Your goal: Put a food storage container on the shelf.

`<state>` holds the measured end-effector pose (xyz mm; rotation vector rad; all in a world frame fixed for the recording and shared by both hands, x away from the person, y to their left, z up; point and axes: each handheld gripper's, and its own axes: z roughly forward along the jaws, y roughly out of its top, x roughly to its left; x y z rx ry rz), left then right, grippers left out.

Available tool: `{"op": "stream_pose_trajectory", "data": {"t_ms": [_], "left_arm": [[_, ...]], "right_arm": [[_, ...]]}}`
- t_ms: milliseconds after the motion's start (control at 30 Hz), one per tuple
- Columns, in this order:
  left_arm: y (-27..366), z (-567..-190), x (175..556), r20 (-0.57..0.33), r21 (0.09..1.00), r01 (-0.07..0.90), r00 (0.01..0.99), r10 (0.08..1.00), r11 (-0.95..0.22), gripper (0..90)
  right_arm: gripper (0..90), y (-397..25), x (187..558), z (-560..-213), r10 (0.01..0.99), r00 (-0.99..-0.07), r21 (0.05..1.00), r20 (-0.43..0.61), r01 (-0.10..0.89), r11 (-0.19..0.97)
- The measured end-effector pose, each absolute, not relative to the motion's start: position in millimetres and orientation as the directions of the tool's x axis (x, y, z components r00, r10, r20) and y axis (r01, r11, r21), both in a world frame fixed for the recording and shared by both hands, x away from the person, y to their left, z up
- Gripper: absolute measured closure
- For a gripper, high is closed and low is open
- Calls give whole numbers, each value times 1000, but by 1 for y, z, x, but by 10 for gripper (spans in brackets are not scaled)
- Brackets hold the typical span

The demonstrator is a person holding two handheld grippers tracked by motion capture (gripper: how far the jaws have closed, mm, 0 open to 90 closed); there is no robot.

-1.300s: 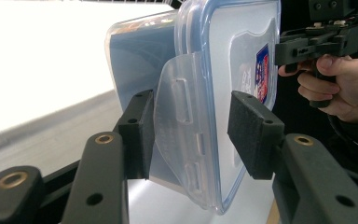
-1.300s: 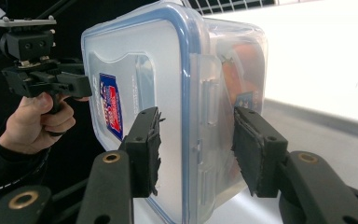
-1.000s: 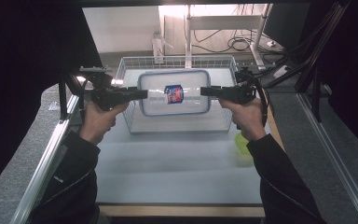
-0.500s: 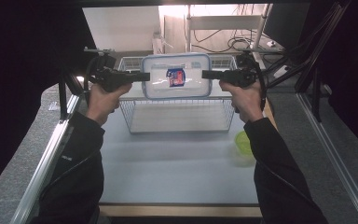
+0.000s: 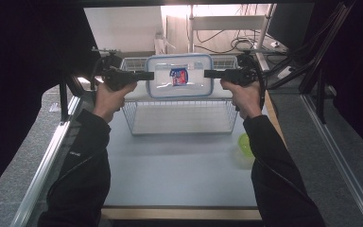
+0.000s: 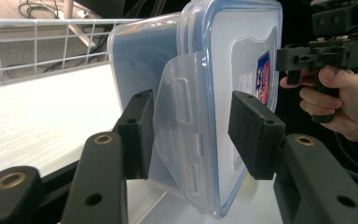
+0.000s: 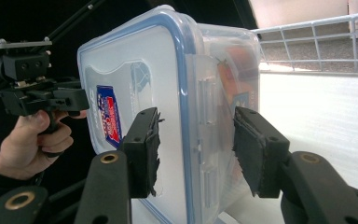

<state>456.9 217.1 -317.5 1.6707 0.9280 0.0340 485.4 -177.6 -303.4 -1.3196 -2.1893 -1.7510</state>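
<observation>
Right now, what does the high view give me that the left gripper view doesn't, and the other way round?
High view: the whole wire basket on the table, with the container held up over it, the green object beside the person's right forearm, and both forearms. Left gripper view: the left gripper close up, its pads on either side of the container's side latch flap, with the rim between them. Both: the container with its red and blue label, the right gripper on its other end, and some basket wire.

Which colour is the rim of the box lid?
Blue, around the clear lid; the right gripper view shows it best.
</observation>
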Motion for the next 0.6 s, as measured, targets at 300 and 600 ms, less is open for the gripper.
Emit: {"op": "stream_pose_trajectory", "data": {"t_ms": [300,600], "left_arm": [[211,-319,456,-358,868,493,692,627,-49,466],[208,-319,464,-351,860,507,674,650,-61,399]], "right_arm": [[509,-174,487,-305,625,-651,820,432,572,29],[517,-167,484,-308,658,-644,824,391,563,61]]}}
